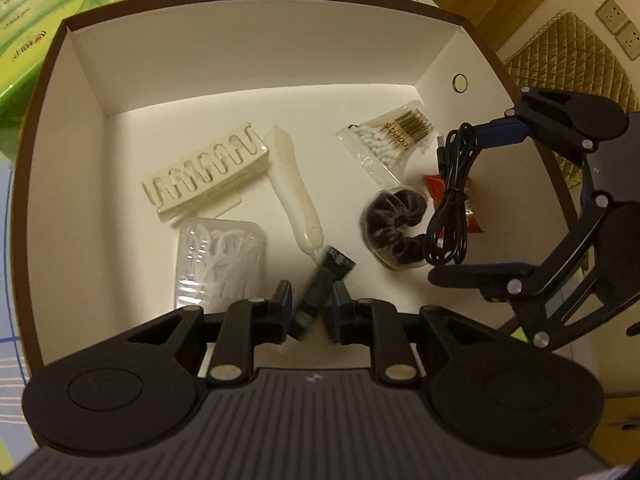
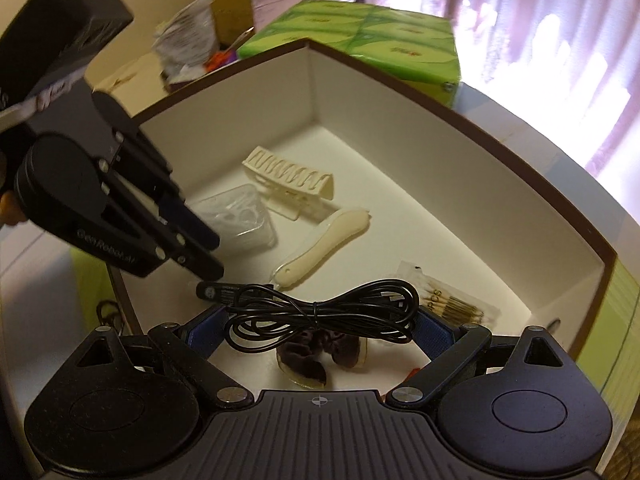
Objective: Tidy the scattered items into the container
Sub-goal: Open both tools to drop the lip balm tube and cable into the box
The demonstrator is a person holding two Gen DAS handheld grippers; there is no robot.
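Step in hand: drop-off. Both tools are over the box (image 1: 256, 48), w/ most items already inside.

L gripper (image 1: 313, 304) points steeply down at the near edge of the box floor. Jaws are almost together, only a narrow slot. A dark tube (image 1: 320, 292) sits slanted in that slot, blurred. In the R wrist view it looks to lie just under the tips, near the floor. Can't tell whether the pads bite on it.

R gripper (image 2: 320, 326) is on the right side of the box. Its jaws are set wide, pinching a coiled black USB cable (image 2: 320, 312) end to end. The bundle hangs above the dark scrunchie (image 1: 396, 228) and red sachet (image 1: 440, 184).

Already on the floor:
- cream claw clip (image 1: 204, 168), far left
- clear floss-pick case (image 1: 220, 260), near left
- cream handle in a clear sleeve (image 1: 292, 188), centre
- cotton swab bag (image 1: 392, 140), far right

Green tissue packs (image 1: 36, 40) are outside, beyond the far-left corner.

Next, I'd judge: L should spread more so the tube is clearly free, then lift straight up w/o dragging it. R should ease lower and let go of the cable inside the walls. Best spot is the bare patch between the sleeve and the scrunchie, so the loops don't snag on the L fingers.
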